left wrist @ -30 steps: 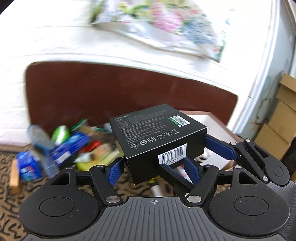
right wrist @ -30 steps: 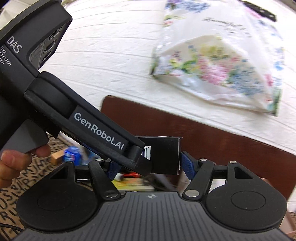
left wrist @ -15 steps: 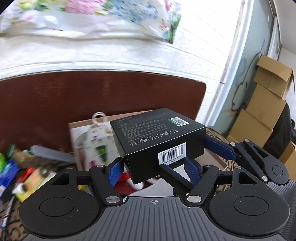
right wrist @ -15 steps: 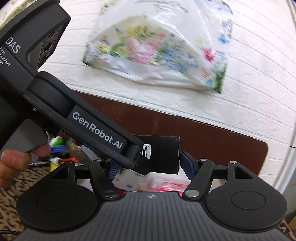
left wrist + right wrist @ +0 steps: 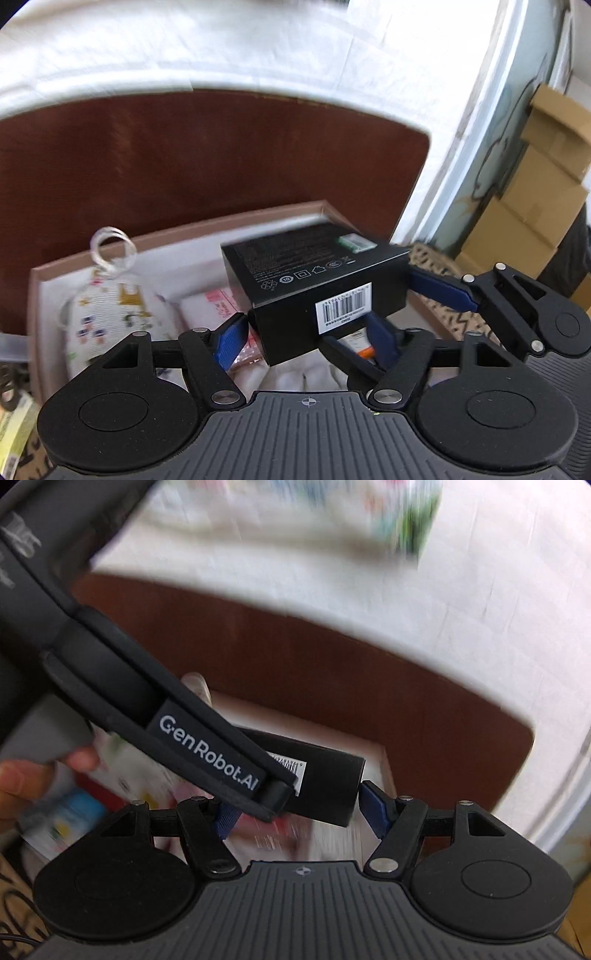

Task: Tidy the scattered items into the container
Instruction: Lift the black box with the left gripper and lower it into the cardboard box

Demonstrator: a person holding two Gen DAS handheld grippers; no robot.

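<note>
A black box (image 5: 314, 284) with barcode labels is held in the air between both grippers, above an open brown cardboard container (image 5: 177, 230). My left gripper (image 5: 306, 339) is shut on the box's near lower part. My right gripper (image 5: 299, 812) is shut on the box (image 5: 328, 786) too; its blue finger (image 5: 439, 291) presses the box's right end. The container holds a white patterned pouch (image 5: 110, 306) with a ring, a pink packet (image 5: 218, 302) and other items. The left gripper's body (image 5: 147, 705) crosses the right wrist view.
A brown headboard-like panel (image 5: 221, 158) stands behind the container, with a white brick wall above. Stacked cardboard boxes (image 5: 535, 192) stand at the right. Loose items (image 5: 70, 812) lie left of the container on a patterned cloth (image 5: 432, 258).
Both grippers have carried the black box to the right, from over the scattered pile to above the open container, and tilted downward. The grip has not changed.
</note>
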